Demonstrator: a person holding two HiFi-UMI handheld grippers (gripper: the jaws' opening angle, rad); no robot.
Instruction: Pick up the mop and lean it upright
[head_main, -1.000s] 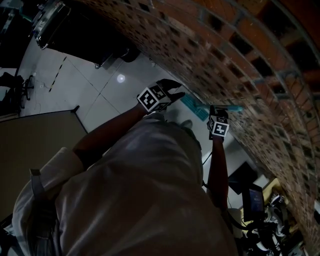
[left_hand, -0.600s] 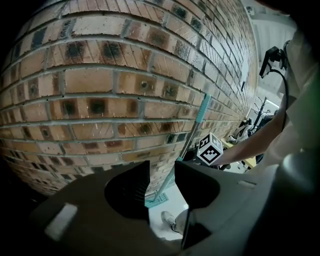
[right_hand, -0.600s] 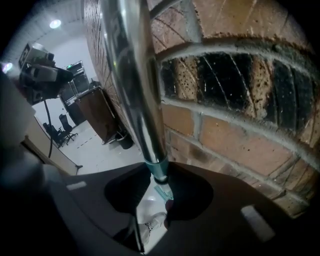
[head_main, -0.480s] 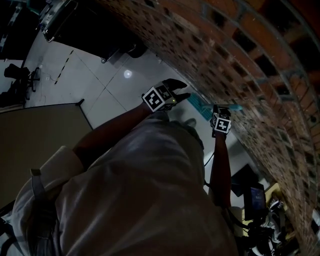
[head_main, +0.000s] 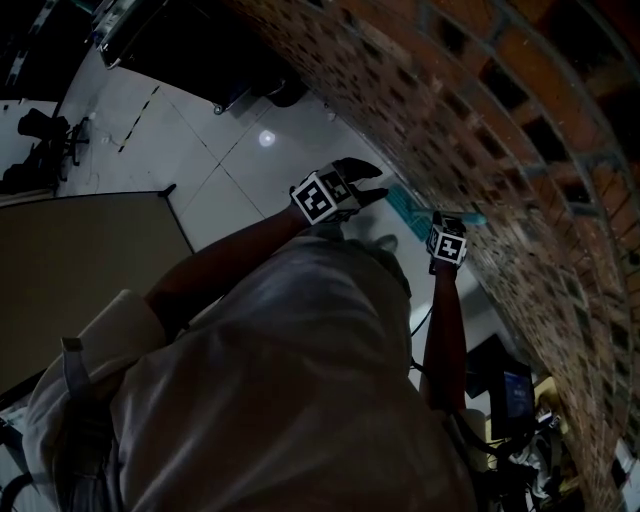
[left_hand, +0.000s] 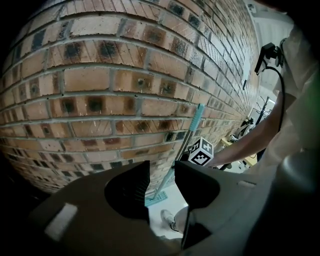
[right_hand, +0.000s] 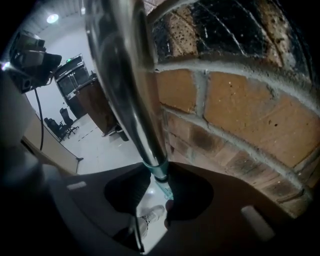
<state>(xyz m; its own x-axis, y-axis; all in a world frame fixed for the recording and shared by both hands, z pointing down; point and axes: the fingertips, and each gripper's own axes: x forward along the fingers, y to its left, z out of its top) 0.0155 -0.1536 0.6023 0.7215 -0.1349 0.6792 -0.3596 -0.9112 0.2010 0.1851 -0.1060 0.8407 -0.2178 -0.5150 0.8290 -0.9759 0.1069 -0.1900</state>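
Note:
The mop leans upright against the brick wall (head_main: 480, 120). Its teal head (head_main: 403, 207) rests on the floor and its teal grip end (head_main: 470, 217) touches the bricks. My right gripper (head_main: 447, 222) is shut on the mop's metal pole (right_hand: 125, 75), which runs between the jaws just above a teal collar (right_hand: 160, 172). In the left gripper view the mop pole (left_hand: 187, 137) slants down the wall to the mop head (left_hand: 158, 198), with the right gripper's marker cube (left_hand: 201, 151) beside it. My left gripper (head_main: 368, 183) stands open and apart from the mop, nothing between its fingers (left_hand: 132, 182).
A tan board (head_main: 90, 270) stands at the left. An office chair (head_main: 40, 130) and a dark cabinet (head_main: 200, 60) stand at the far side of the pale tiled floor (head_main: 210, 170). Screens and cables (head_main: 510, 395) crowd the lower right. The person's shoe (left_hand: 169, 218) is near the mop head.
My right gripper has sunk a little along the wall with the mop pole in it. The left gripper has stayed about where it was.

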